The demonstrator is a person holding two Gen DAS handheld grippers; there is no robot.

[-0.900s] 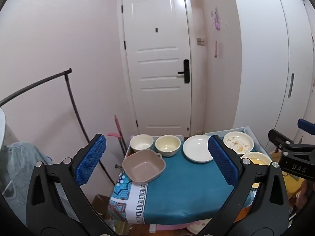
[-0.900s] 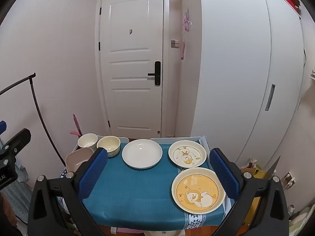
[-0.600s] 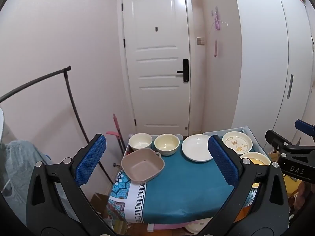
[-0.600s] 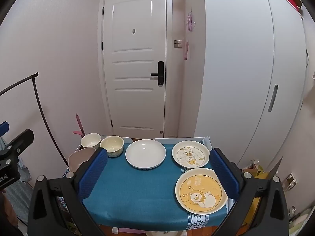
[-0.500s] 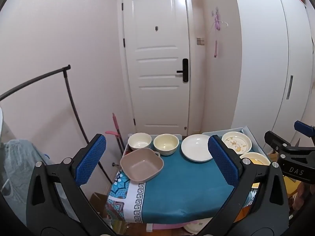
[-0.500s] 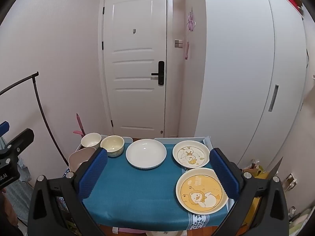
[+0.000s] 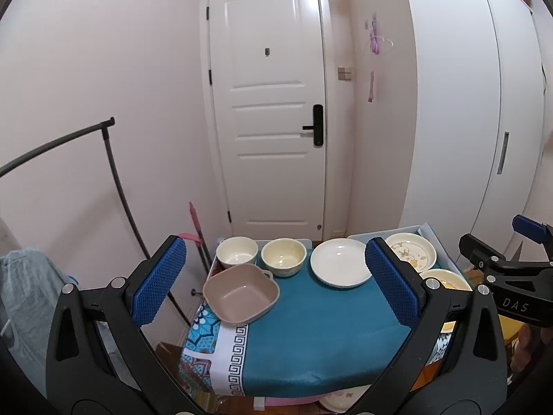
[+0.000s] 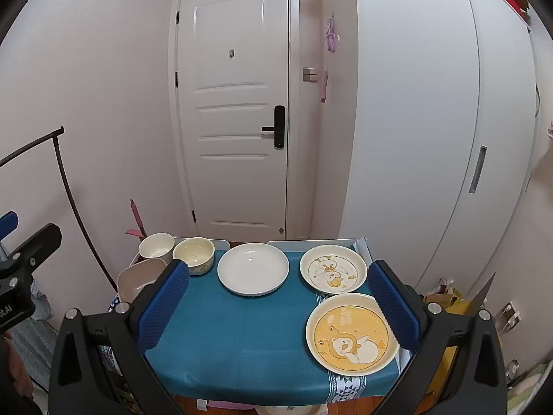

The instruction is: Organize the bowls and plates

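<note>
On the blue-clothed bench (image 8: 242,339), two round bowls (image 7: 237,251) (image 7: 283,257) and a square pink bowl (image 7: 241,293) sit left, a white plate (image 8: 253,268) mid-back, a duck plate (image 8: 333,268) and a yellow plate (image 8: 350,337) right. Above the near edge, left tool (image 7: 274,285) and right tool (image 8: 278,307) gape wide, holding nothing.

Open left tongs (image 7: 274,282) above bowls (image 7: 282,261)

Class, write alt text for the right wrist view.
An open right gripper hovers over a teal-clothed table with a plain white plate, two cartoon plates, and bowls at left. A white door stands behind.
</note>
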